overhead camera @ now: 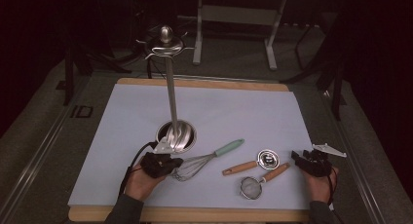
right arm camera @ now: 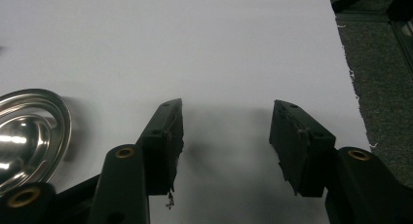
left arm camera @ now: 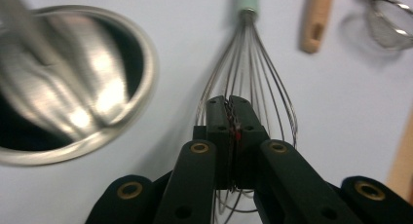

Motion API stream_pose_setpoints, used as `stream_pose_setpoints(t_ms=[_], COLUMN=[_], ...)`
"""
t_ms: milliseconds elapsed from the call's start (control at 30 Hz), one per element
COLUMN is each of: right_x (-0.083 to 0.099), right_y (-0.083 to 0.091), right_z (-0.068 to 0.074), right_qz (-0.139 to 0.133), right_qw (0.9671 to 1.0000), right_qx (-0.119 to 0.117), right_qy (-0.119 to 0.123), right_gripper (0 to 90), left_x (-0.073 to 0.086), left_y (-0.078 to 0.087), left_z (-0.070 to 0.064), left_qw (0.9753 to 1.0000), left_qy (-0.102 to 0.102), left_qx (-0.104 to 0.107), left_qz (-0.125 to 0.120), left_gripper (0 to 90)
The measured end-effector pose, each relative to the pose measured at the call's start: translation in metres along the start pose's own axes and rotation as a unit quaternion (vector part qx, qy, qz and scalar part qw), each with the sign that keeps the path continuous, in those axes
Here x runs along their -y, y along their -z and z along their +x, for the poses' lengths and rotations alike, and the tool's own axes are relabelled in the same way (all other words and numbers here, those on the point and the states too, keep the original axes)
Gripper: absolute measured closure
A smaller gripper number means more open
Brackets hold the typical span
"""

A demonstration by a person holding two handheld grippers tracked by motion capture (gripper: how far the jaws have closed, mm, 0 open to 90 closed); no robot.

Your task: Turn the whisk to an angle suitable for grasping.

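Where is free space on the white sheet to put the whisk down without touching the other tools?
The far half of the white sheet, behind the stand's round base, is bare. So is the left strip beside that base. The near middle is crowded: the whisk held in the left gripper, two wooden-handled tools and the small strainer. The open right gripper has bare sheet ahead.

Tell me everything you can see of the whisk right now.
The whisk is a balloon whisk with thin metal wire loops and a pale green handle, joined by a small metal collar. It lies flat on the white sheet, handle pointing up and right, just right of the stand's round steel base. The left gripper has its jaws shut on a few wires at the loop end. Nothing else touches it, as far as I can see.
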State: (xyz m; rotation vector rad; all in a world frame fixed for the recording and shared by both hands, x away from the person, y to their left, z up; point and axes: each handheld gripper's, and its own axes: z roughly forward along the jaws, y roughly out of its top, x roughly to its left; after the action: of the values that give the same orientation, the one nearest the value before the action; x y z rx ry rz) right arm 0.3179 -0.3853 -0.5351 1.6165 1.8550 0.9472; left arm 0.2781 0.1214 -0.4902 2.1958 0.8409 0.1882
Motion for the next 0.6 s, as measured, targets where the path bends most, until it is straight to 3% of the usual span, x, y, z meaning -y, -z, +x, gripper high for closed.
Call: stream_pose_setpoints(t_ms=[200, 500, 600], right_x=[0.0, 0.0, 0.0], right_y=[0.0, 0.0, 0.0], right_z=[0.0, 0.0, 0.0], right_qz=[0.0, 0.0, 0.0], right_qw=[1.0, 1.0, 1.0], right_qx=[0.0, -0.001, -0.001], right_qy=[0.001, 0.0, 0.0], right_gripper=[46.1, 46.2, 46.1], left_x=[-0.005, -0.017, -0.019], left_y=[-0.012, -0.027, -0.031], left_z=[-0.014, -0.024, -0.025], left_qw=[0.9999, 0.9996, 0.9997], left_qy=[-0.011, -0.02, -0.009], left_qx=[0.012, -0.019, -0.025], left_qz=[0.002, 0.001, 0.001], left_gripper=[88.1, 88.7, 88.8])
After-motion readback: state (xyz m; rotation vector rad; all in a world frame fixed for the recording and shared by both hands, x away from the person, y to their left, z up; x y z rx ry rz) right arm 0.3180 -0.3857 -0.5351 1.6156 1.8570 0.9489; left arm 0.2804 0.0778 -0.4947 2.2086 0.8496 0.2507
